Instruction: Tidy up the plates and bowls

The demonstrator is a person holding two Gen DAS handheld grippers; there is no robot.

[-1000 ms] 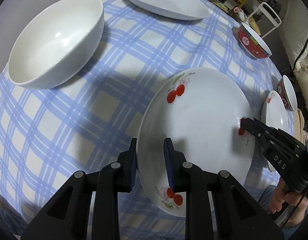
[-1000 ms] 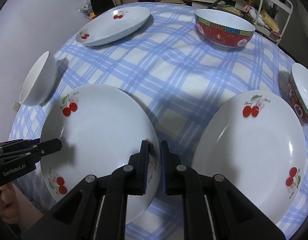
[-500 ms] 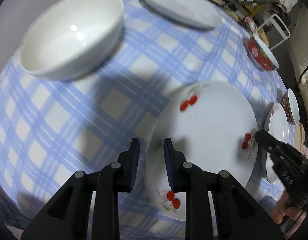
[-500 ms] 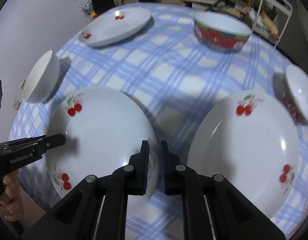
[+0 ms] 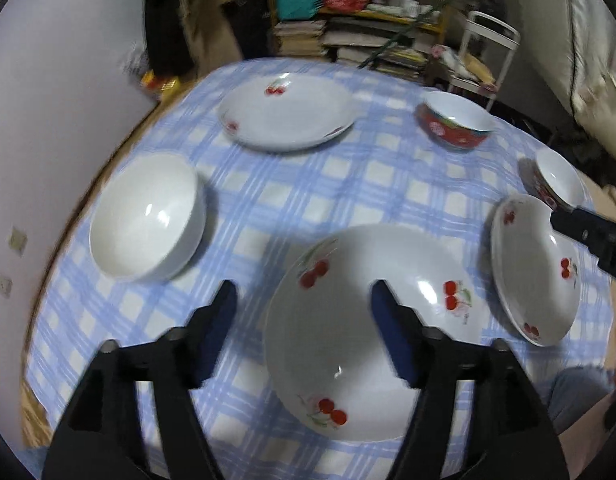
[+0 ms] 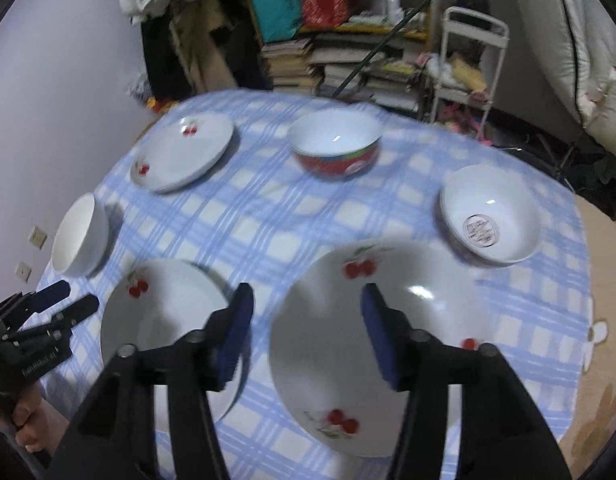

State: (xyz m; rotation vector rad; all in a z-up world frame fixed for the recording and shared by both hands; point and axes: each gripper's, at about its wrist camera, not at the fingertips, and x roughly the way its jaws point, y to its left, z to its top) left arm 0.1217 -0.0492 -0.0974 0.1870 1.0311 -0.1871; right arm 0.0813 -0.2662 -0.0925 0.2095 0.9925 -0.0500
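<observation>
Three cherry-printed plates and three bowls stand apart on the blue checked tablecloth (image 6: 268, 216): near plate (image 5: 372, 328), right plate (image 6: 372, 344), far plate (image 6: 184, 156); white bowl (image 5: 148, 216), red bowl (image 6: 336, 148), bowl (image 6: 492, 216) with an unreadable round label. Left gripper (image 5: 304, 300) and right gripper (image 6: 306, 300) have just been opening, nothing held. Book stacks (image 6: 340, 68) behind.

The left gripper (image 5: 304, 300), jaws just opened and holding nothing, hangs above a cherry plate (image 5: 372, 332).

shelf clutter (image 6: 348, 40) motion-blurred, right gripper (image 5: 588, 240) cut off by frame edge
</observation>
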